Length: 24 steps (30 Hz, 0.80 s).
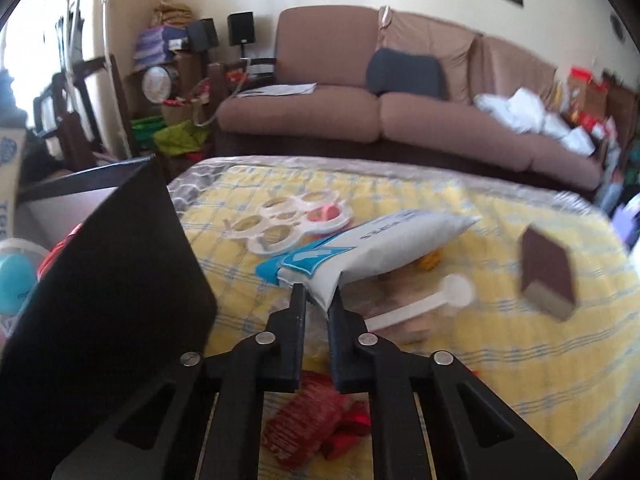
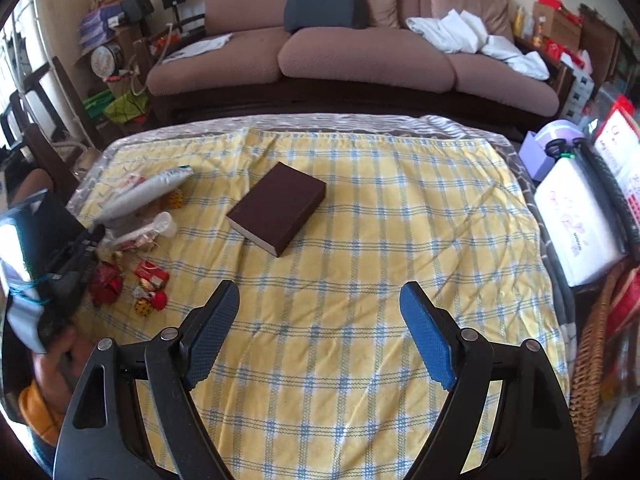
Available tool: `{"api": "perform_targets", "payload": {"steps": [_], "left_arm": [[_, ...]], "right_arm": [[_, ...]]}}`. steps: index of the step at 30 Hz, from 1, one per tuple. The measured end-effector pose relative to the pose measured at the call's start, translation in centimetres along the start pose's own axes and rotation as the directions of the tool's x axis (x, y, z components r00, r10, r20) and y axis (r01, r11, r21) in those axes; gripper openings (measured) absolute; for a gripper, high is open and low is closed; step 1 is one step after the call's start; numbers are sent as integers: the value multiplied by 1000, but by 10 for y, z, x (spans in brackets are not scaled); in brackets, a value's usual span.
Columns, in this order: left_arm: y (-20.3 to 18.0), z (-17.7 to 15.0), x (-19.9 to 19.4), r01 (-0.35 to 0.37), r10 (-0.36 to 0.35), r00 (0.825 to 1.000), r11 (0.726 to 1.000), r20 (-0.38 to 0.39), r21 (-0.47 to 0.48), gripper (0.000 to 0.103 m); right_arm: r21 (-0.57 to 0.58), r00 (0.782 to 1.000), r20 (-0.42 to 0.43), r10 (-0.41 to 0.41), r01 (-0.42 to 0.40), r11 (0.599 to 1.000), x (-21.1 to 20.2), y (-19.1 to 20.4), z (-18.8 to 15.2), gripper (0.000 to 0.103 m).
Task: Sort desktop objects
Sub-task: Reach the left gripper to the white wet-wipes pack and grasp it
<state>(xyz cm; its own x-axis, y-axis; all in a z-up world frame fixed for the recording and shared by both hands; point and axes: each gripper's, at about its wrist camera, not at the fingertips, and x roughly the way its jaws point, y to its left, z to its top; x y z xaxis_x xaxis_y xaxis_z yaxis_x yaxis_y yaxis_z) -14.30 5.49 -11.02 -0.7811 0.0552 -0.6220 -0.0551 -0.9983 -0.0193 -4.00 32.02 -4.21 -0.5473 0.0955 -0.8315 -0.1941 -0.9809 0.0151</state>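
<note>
My left gripper point(image 1: 318, 294) is shut on the end of a white and blue pouch point(image 1: 372, 248) and holds it lifted above the yellow checked cloth point(image 1: 500, 360); the pouch also shows in the right wrist view point(image 2: 148, 192). A dark brown book point(image 2: 277, 208) lies on the cloth ahead of my right gripper point(image 2: 318, 300), which is open and empty above bare cloth. The book shows in the left view point(image 1: 548, 272). A white scoop point(image 1: 424, 304), a white ring holder point(image 1: 292, 220) and red wrappers point(image 1: 316, 420) lie under and around the left gripper.
A black box wall point(image 1: 104, 304) stands close on the left of the left gripper. Small red and yellow sweets point(image 2: 136, 280) lie at the cloth's left side. A white case point(image 2: 576, 224) and a wicker basket point(image 2: 592, 360) stand at the right edge. A brown sofa point(image 2: 360, 52) is behind.
</note>
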Motion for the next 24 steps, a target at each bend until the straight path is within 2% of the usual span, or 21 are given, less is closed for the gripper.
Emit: {"api": "perform_targets", "payload": {"steps": [6,9,11,12,13,15,17,18,19,21,24], "left_arm": [[-15,20,-42,36,-43,997,994,70,106,3],[-20,34,-77,81,-95,990,988,103,132,0],[-16,46,-107,174,-189,974,978,128,114,0],[-12,53,-124,244,-255,957,965,140,91,0],[-9,59,-141,274,-284,946,958,159,83,0],[-11,64,-160,267,-285,945,956,160,124,0],[-20,61,-158,247,-268,959,950,91,192,4],[-24,58,-152,222,-239,969,951,55,213,14],[-28,54,-137,192,-197,980,957,-1,216,51],[-32,44,-105,149,-138,988,971,-69,186,86],[-45,27,-72,170,-139,980,957,-140,236,86]], "right_arm": [[-30,1000,11,-14,14,999,-5,7,1,81],[-40,1000,19,-8,9,999,-7,10,2,81],[-43,1000,22,-2,3,999,-8,10,2,81],[-42,1000,23,1,0,999,-9,10,2,81],[-37,1000,25,5,-4,999,-9,9,2,81],[-29,1000,21,5,-5,1000,-8,6,3,81],[-24,1000,15,-11,11,1000,-7,4,2,81],[-22,1000,15,-20,20,1000,-7,3,2,81],[-19,1000,16,-26,27,999,-8,3,2,81],[-15,999,18,-27,27,1000,-9,1,2,81],[-21,999,14,-30,30,999,-8,3,3,81]]}}
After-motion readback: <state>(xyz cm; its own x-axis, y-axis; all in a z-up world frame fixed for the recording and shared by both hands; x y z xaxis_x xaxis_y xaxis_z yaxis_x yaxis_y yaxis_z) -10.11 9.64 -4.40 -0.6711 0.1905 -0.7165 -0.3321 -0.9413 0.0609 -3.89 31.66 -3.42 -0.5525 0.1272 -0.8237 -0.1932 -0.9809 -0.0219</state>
